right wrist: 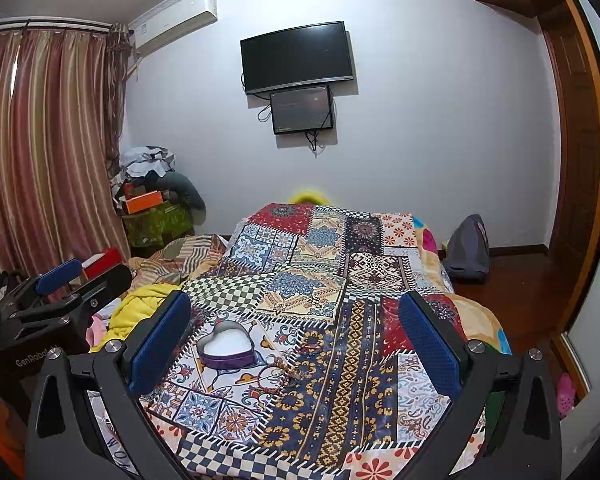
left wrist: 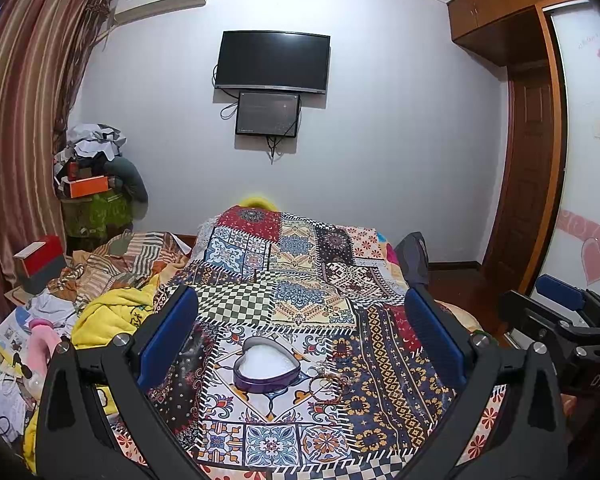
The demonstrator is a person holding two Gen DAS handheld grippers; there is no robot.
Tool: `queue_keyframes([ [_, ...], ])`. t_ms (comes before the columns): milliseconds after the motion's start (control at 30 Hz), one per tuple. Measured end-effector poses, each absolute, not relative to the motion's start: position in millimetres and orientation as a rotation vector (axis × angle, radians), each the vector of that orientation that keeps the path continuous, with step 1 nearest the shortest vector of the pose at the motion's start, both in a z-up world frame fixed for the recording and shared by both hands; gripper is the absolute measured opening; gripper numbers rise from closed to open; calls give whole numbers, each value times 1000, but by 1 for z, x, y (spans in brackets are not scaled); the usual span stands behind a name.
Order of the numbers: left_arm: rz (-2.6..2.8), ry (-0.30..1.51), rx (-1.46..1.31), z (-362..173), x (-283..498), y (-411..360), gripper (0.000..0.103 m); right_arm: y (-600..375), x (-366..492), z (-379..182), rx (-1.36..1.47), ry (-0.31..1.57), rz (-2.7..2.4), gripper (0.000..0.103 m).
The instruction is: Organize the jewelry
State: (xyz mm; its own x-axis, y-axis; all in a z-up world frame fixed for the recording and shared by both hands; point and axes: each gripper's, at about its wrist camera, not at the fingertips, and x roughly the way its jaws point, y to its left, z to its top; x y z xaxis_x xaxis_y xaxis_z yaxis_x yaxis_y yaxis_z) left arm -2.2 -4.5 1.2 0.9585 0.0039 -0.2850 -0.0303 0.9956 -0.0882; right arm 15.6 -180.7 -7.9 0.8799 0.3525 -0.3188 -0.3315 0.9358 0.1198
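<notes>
A purple heart-shaped box [left wrist: 266, 367] with a white lining lies open on the patchwork bedspread [left wrist: 384, 380]. Loose bracelets and strings of beads [left wrist: 327, 383] lie just right of it. My left gripper [left wrist: 300, 322] hovers open above the bedspread, the box between and below its blue pads, nothing held. In the right wrist view the same box [right wrist: 226, 347] sits left of centre with the jewelry [right wrist: 278, 372] at its right. My right gripper [right wrist: 296, 320] is open and empty too. Each gripper shows at the edge of the other's view.
Crumpled yellow and striped bedding [left wrist: 112, 312] and clutter pile up on the left of the bed. A red box [left wrist: 40, 258] stands by the curtain. A grey bag [right wrist: 466, 246] sits on the wooden floor right of the bed. A wardrobe [left wrist: 532, 184] lines the right wall.
</notes>
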Motion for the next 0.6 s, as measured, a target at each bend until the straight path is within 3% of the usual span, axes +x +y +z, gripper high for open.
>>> queue_keyframes([
  [600,13,286,-87,0,2,-6,103,-180,17,-9,54,353,356,103],
])
